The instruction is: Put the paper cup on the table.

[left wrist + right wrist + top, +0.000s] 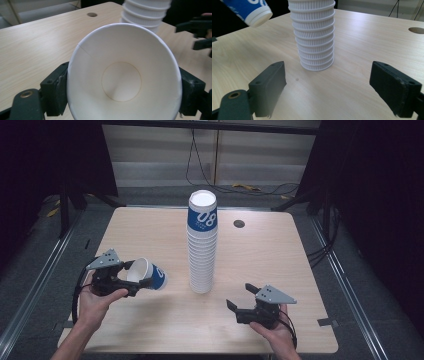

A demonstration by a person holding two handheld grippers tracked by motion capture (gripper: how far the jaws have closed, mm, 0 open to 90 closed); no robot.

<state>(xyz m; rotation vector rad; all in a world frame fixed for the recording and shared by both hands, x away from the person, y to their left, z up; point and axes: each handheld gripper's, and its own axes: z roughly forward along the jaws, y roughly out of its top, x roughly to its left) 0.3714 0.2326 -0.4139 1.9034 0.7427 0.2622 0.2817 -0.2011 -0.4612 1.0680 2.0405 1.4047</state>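
Paper cup point(148, 274), white inside with a blue printed band, held on its side clear of the table point(150, 230), left of the tall stack of nested paper cups point(202, 245). Left gripper point(131, 281) clamped across the cup near its rim; in the left gripper view both jaws press the cup wall, mouth facing the camera. Right gripper point(240, 299) sits low at the table's near right, jaws spread wide, nothing between them, pointed at the stack's base.

Risks, as judged:
- Thin wall under a side clamp: more squeeze may crease or ovalise the rim, and the cup may then refuse to nest.
- Stack is tall and narrow-footed; a nudge from either gripper or the carried cup could topple it.
- Tilted cup may slip out if the grip loosens.
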